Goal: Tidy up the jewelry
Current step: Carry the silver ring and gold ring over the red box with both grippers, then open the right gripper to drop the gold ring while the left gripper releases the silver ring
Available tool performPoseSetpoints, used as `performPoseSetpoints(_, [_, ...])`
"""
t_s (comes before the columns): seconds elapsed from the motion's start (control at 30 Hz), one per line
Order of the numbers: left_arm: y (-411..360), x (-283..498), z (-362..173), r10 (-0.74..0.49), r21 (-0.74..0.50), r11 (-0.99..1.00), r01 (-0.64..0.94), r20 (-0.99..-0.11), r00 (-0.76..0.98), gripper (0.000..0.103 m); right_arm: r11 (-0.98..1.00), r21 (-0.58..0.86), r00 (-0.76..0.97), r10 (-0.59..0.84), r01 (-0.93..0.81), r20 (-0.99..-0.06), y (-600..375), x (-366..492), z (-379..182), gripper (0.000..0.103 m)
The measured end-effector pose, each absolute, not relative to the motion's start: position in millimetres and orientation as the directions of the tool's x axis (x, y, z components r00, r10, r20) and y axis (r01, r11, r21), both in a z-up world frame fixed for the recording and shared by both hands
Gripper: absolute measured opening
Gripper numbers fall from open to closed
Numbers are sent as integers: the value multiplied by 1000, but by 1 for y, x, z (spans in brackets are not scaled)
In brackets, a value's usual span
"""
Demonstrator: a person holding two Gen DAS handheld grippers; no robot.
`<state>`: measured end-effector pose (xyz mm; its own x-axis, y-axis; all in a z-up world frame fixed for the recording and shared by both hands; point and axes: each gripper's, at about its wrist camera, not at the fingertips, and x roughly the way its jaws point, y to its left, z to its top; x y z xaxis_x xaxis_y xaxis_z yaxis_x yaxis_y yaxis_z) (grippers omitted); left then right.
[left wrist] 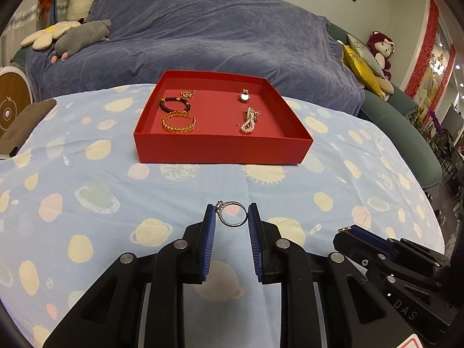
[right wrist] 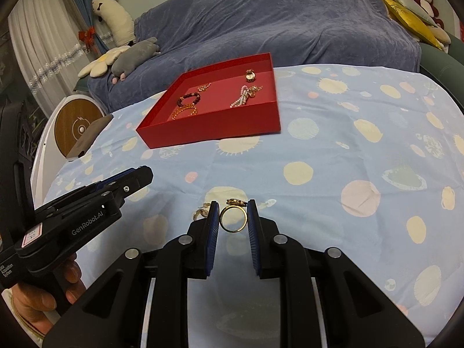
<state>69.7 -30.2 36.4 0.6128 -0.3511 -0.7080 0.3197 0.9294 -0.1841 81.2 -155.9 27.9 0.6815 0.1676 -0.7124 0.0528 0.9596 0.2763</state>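
My left gripper (left wrist: 232,214) is shut on a silver ring (left wrist: 232,213) above the blue patterned tablecloth. My right gripper (right wrist: 233,214) is shut on a gold ring (right wrist: 233,216); it also shows in the left wrist view (left wrist: 346,230) at the lower right. A small gold piece (right wrist: 201,212) lies on the cloth just left of the right gripper. The red tray (left wrist: 220,148) stands ahead and holds a dark bead bracelet (left wrist: 175,103), a gold bracelet (left wrist: 179,123), a pearl strand (left wrist: 248,122) and a small watch (left wrist: 244,96).
A sofa under a blue-grey cover (left wrist: 203,34) stands behind the table, with plush toys (left wrist: 81,37) at its left and cushions (left wrist: 362,66) at its right. A brown object (left wrist: 23,121) lies at the table's left edge. A round white and wood device (right wrist: 76,121) stands beside the table.
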Motion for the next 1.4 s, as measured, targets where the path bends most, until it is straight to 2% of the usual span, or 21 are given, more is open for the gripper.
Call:
performPoseSetpoints(0.3, [-14, 115, 72, -343, -175, 934, 311, -681, 647, 20, 966, 258, 709, 193, -17, -678, -157, 131, 69, 19])
performPoseSetpoints(0.5, [-10, 168, 75, -314, -155, 946, 285, -665, 678, 20, 971, 237, 747, 178, -27, -640, -169, 188, 87, 19])
performPoseSetpoints(0.73, [-13, 216, 57, -291, -141, 953, 270, -677, 676, 20, 969, 245, 725, 170, -2, -668, -182, 239, 61, 19])
performPoseSetpoints(1.0, [-23, 233, 32, -276, -109, 951, 289, -718, 638, 20, 978, 207, 679, 146, 10, -720, -184, 267, 34, 19])
performPoseSetpoints(1.4, [-67, 254, 21, -337, -136, 927, 350, -712, 616, 20, 981, 193, 658, 150, -7, -738, -178, 277, 22, 19])
